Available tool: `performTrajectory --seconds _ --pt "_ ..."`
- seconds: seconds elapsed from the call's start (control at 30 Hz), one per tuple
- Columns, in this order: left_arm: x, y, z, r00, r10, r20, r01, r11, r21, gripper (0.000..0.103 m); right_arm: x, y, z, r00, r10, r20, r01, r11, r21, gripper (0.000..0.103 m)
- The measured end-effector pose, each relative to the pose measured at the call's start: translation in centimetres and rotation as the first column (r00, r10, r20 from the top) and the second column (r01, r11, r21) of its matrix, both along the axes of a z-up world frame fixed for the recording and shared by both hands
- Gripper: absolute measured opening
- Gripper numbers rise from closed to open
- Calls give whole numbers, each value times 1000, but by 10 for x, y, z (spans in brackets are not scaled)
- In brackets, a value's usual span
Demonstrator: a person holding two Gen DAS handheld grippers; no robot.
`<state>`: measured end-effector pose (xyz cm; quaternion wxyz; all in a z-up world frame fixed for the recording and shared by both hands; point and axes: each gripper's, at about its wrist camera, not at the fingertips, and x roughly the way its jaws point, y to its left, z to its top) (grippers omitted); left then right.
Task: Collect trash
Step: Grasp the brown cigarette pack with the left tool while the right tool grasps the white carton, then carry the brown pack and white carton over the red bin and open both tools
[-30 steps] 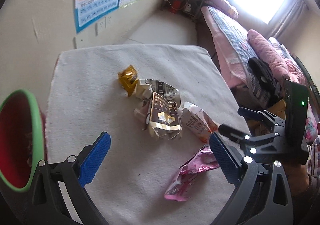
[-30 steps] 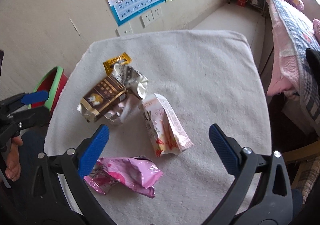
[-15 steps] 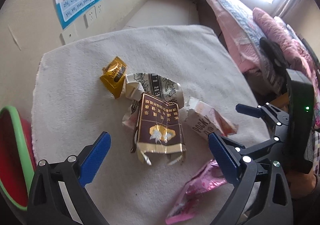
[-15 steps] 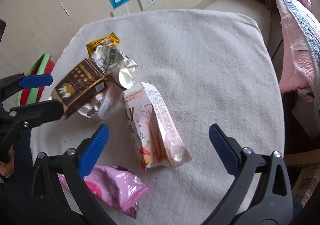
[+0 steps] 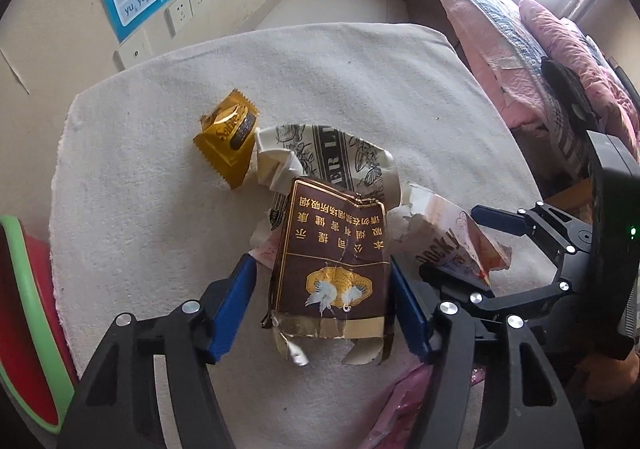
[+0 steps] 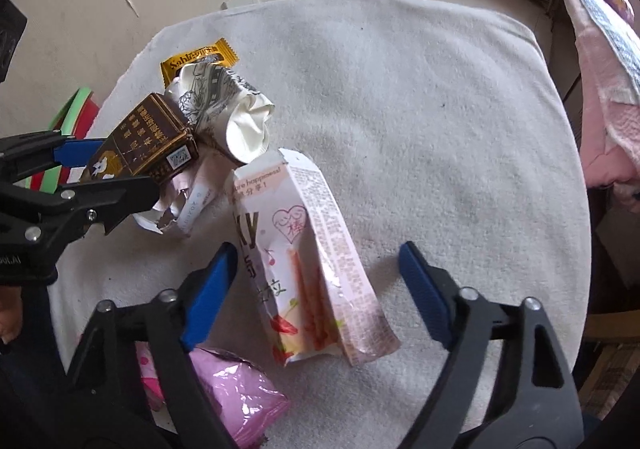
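cigarette pack (image 5: 330,269) on wrappers, Pocky box (image 6: 308,261) right, table (image 6: 440,109)

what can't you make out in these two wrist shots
- Red bin with green rim: cut off by the left wrist view's edge; contents unseen.
- Pink wrapper: partly behind the right gripper's finger in the right wrist view.
- Pocky box: name half hidden by the other gripper's finger in the left wrist view.
- Left gripper, jaws just closing: contact with the brown cigarette pack unclear.
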<state>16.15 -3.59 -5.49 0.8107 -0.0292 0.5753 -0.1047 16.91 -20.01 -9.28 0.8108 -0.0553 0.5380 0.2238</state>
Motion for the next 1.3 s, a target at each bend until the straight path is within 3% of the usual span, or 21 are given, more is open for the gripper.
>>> performTrajectory --seconds 0.07,0.47,0.8,1.3 --pt "0 3 1 1000 4 3 -4 1000 2 51 1 -3 2 1000 -11 -2 11 1000 17 45" --pt "-27 24 30 995 67 79 -62 996 -62 49 -4 -29 44 993 -91 69 83 991 104 43" --pt "-68 48 53 982 121 145 -111 991 -74 49 -32 -28 75 990 -91 112 74 987 143 43" --pt "-117 115 64 945 260 199 -249 965 -77 49 -58 13 94 988 -19 154 0 992 127 43"
